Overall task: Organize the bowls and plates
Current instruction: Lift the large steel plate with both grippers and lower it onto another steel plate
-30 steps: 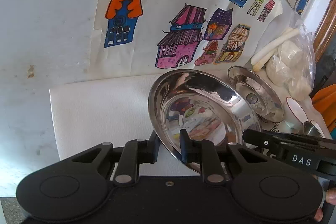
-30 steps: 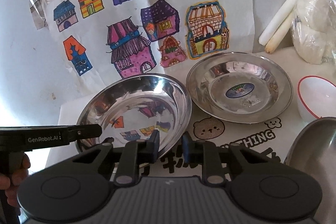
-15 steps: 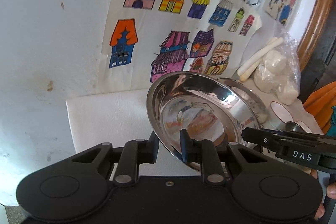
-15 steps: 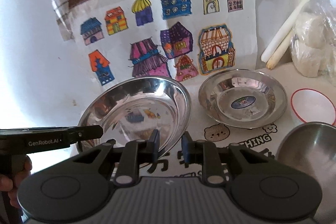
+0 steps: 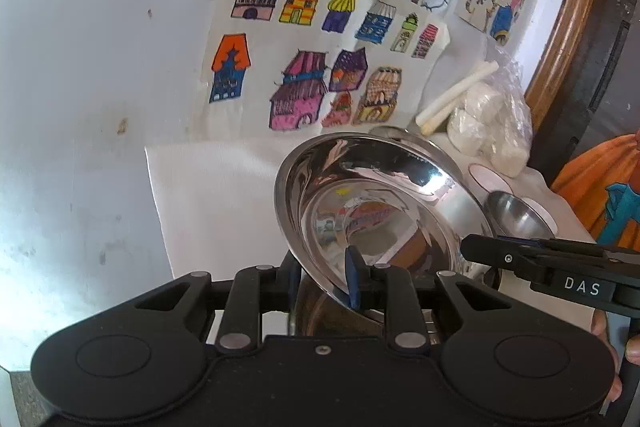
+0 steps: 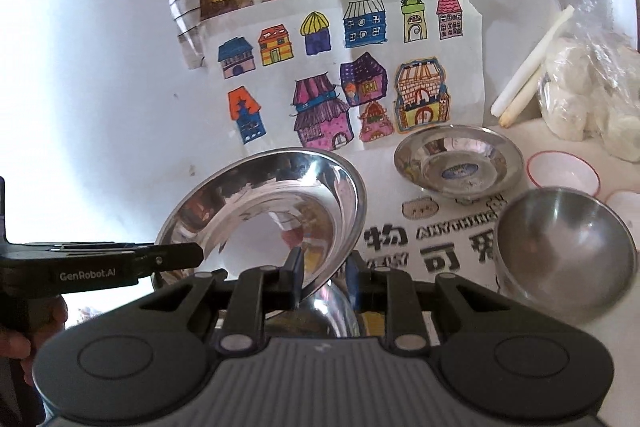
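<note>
Both grippers hold one large steel plate [image 5: 380, 211] by opposite rim edges, lifted and tilted above the table. My left gripper [image 5: 324, 281] is shut on its near rim. My right gripper [image 6: 322, 277] is shut on the same plate [image 6: 264, 211] at its right rim. A second steel plate [image 6: 458, 161] with a blue sticker sits on the table at the back. A steel bowl [image 6: 564, 247] stands at the right. Another steel surface shows under the lifted plate, between my right fingers.
A white bowl with a red rim [image 6: 564, 173] sits at the far right. A plastic bag of white lumps [image 6: 592, 99] and two white sticks [image 6: 528, 75] lie by the wall. Children's drawings [image 6: 340, 75] cover the wall. A printed mat [image 6: 440, 239] covers the table.
The large plate has risen off the table and tilted more steeply, held by both grippers. Both cameras have moved up and back, so the table objects look smaller.
</note>
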Motion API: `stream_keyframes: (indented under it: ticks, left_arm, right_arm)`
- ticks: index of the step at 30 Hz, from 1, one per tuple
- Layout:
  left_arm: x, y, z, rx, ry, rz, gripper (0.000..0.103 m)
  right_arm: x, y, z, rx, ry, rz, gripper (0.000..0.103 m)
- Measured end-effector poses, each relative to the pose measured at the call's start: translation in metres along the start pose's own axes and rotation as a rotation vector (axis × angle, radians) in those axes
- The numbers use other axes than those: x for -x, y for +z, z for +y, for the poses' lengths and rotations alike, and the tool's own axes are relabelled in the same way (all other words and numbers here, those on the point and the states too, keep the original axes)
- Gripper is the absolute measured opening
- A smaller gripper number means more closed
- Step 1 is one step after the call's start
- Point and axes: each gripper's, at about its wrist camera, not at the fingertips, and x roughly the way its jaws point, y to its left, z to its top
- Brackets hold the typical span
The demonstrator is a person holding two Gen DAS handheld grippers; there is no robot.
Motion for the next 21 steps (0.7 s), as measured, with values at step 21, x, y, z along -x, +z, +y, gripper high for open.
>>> stream_keyframes:
  ticks: [21]
  left_arm:
    - [0.008,-0.036,-0.020,-0.044,0.025,0.103,0.029]
  right_arm:
    - [0.028,-0.037,0.001,-0.037,-0.013,0.067,0.026]
